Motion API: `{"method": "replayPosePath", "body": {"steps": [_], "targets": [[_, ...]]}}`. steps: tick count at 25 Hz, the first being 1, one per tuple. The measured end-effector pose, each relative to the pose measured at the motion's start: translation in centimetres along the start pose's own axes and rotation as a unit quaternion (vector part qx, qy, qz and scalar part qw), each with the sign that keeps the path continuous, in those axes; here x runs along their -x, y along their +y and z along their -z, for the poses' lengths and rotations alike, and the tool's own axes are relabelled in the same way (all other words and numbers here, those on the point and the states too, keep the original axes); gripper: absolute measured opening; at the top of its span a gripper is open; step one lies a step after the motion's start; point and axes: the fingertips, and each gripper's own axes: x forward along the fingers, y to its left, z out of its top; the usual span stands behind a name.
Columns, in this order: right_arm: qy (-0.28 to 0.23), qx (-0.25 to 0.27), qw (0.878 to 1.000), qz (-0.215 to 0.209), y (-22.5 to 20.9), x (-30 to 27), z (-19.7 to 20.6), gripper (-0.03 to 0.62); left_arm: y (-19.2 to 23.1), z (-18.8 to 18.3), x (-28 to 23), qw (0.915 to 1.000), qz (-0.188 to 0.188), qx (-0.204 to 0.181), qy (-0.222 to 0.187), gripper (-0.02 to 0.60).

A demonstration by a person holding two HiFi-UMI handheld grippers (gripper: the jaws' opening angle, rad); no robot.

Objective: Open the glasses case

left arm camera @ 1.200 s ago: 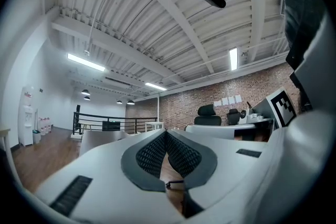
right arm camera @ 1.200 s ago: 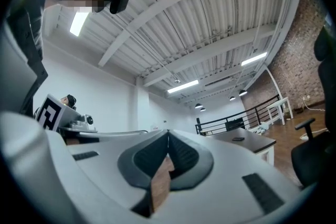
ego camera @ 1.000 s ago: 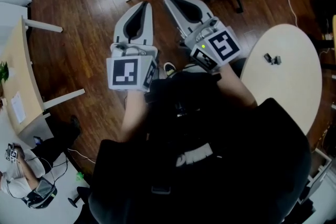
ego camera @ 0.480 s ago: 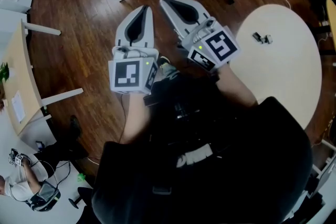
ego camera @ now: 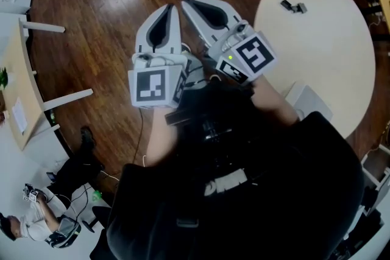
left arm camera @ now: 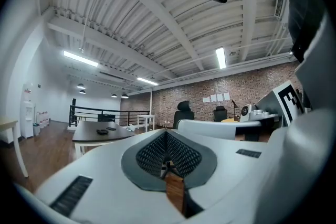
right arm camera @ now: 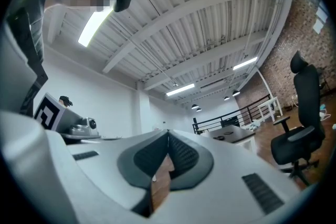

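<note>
Jaws of the left gripper [ego camera: 169, 12] and right gripper [ego camera: 192, 3] are pressed together, holding nothing. A small dark thing, perhaps the case [ego camera: 292, 7], lies on the round counter [ego camera: 329, 64], well apart. Better reach it first, then spread the jaws.

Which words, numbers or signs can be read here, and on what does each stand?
No readable word or number anywhere.
Left marker cube: black-and-white square pattern only, no letters.
Right marker cube: same kind of pattern.
Sheets on the brick wall: too small to read.
Paper on the desk: too blurred to read.
</note>
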Motion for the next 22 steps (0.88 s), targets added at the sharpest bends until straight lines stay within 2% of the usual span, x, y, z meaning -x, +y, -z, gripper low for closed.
{"method": "replayPosePath", "body": {"steps": [4, 9, 13, 19, 22], "targets": [[0.0, -0.002, 1.0, -0.008, 1.5, 2.3, 0.1, 0.003, -1.6, -0.1, 1.8, 0.9999, -0.01, 0.001, -0.008, 0.0], [-0.007, 0.001, 1.0, -0.015, 3.9, 3.1, 0.0, 0.003, -1.7, -0.5, 3.8, 0.9996, -0.014, -0.011, -0.022, 0.0], [-0.013, -0.002, 1.0, -0.015, 4.7, 3.1, -0.1, 0.003, -1.5, -0.5, 4.3, 0.9995, -0.013, -0.013, -0.024, 0.0], [-0.011, -0.001, 1.0, -0.029, 5.3, 2.9, -1.0, 0.003, -1.3, -1.4, 4.6, 0.9992, -0.032, -0.012, -0.022, 0.0], [-0.013, -0.007, 0.999, -0.032, 5.6, 2.8, -0.2, 0.003, -1.2, -1.3, 4.9, 0.9988, -0.039, -0.014, -0.026, 0.0]]}}
